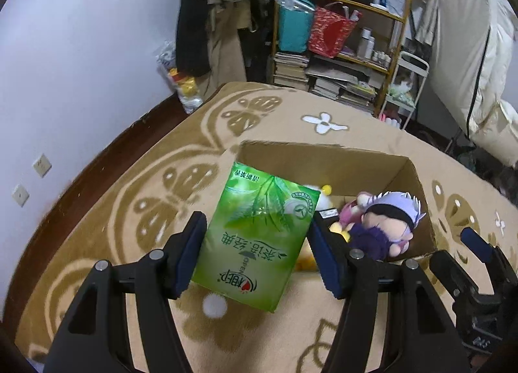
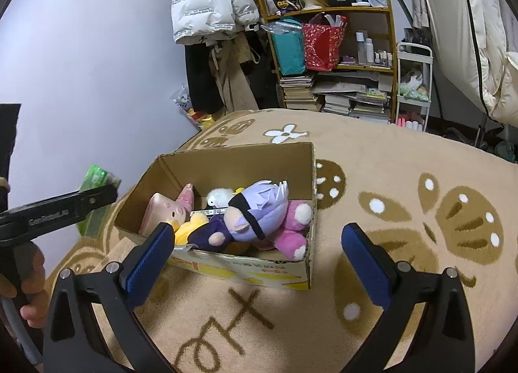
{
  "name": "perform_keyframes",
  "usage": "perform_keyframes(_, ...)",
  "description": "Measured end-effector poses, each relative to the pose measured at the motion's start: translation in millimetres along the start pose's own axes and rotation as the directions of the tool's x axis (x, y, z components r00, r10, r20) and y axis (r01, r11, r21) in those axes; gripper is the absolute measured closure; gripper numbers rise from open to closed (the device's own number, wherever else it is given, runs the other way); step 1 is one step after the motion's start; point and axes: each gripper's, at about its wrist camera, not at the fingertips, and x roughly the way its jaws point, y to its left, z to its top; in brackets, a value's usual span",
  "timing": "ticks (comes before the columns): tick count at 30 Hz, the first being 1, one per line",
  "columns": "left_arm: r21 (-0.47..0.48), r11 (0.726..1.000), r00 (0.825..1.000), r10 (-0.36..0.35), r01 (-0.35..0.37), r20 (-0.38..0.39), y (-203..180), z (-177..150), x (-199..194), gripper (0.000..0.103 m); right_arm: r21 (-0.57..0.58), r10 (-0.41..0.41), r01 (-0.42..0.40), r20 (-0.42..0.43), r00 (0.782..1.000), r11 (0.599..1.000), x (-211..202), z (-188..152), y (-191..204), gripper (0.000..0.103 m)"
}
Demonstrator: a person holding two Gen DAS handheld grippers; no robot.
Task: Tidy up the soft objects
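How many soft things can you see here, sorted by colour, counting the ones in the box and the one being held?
Green: 1, the tissue pack clamped in the left tool
Purple: 1, the doll in the box
Pink: 2, a plush and a plush
Yellow: 1, a plush
White: 1, a plush
Total: 6

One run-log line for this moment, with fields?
left gripper: grips tissue pack | right gripper: open, empty | box: holds plush toys
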Motion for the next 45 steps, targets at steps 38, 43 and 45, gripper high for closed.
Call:
perform_keyframes(38, -0.050, 0.993, 0.928, 0.115, -0.104, 0.354, 21.8, -46.2, -174.6, 0.000, -0.054, 0.033, -0.024, 0.167, 0.985, 0.998, -120.1, 2.8, 29.2, 0.000)
perform_keyframes(43, -0.077, 0.991, 0.910, 0.128, -0.107, 0.393, 33.5, -60.4, -194.6, 0.000, -0.076, 0.044, -0.028, 0.212, 0.976, 0.997, -140.3, -4.8, 35.6, 0.000)
perform_keyframes(45, -0.061, 0.991, 0.905, 0.136, -0.122, 0.403, 36.3, -67.1, -198.5, 0.000, -0.077, 0.051, -0.034, 0.225, 0.973, 0.996, -145.6, -8.6, 36.4, 0.000)
